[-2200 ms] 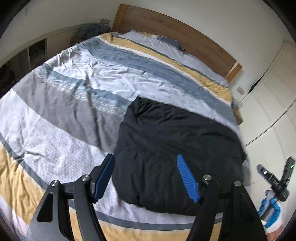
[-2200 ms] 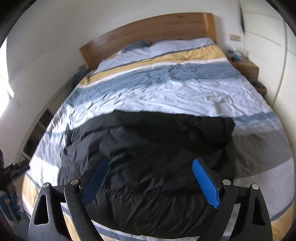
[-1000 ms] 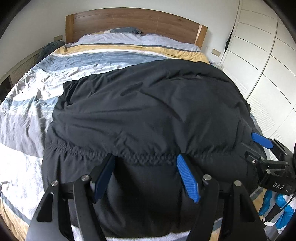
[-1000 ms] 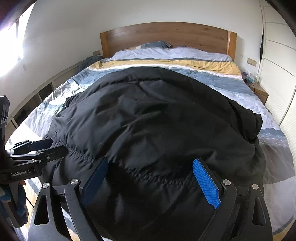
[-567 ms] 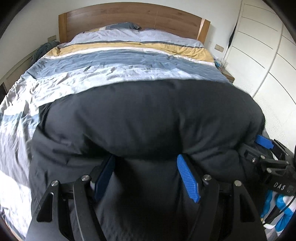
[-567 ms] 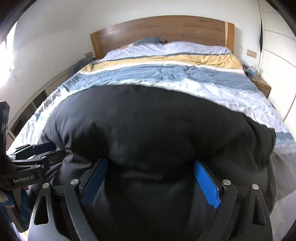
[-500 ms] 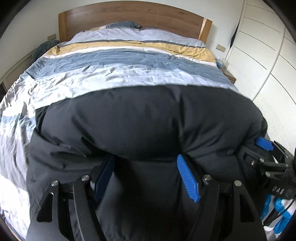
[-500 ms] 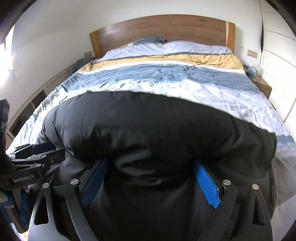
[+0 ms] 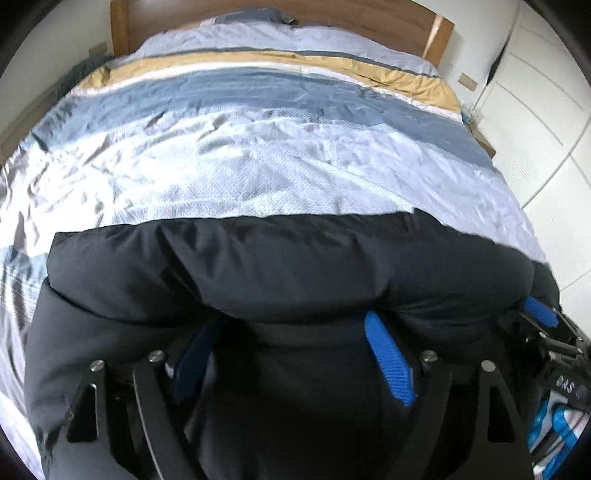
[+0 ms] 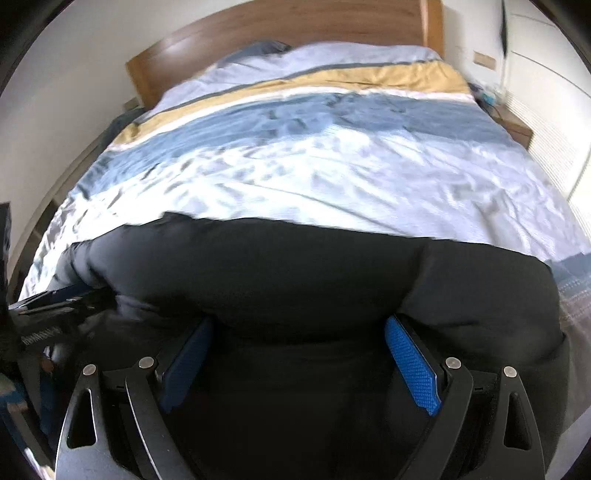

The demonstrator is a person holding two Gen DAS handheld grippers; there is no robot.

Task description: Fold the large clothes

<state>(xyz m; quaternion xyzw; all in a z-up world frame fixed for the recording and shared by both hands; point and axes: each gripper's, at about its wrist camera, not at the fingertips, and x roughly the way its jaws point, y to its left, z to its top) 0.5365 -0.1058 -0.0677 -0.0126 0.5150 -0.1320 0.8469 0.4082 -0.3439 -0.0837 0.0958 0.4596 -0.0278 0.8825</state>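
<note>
Both of my claws sit at the foot edge of the bed (image 9: 280,155), pushed into the black padded garment (image 9: 288,273). On my left gripper (image 9: 291,354) the blue pads (image 9: 388,362) stand wide apart, and a thick roll of the black cloth bulges over their tips; the cloth lies between and above them, but the fingers do not pinch it. My right gripper (image 10: 299,354) is spread just as wide, its textured blue pads (image 10: 413,369) half buried under the same puffy fold, clamping nothing.

From my left view the right gripper (image 9: 543,325) shows at the right edge, one blue tip poking out against the garment's side. From my right view the left gripper (image 10: 55,299) shows at the left edge, touching the garment's other end.

The garment (image 10: 314,273) looks matte black, smooth and thickly stuffed. It is gathered into a rounded bank across the foot end of the bed, with a fairly straight far edge and soft creases near the ends. Beyond it the striped duvet (image 10: 332,177) lies wrinkled, white, blue and yellow bands running up to the wooden headboard (image 10: 295,26). White cupboard doors (image 9: 535,110) stand along the bed's right side.
</note>
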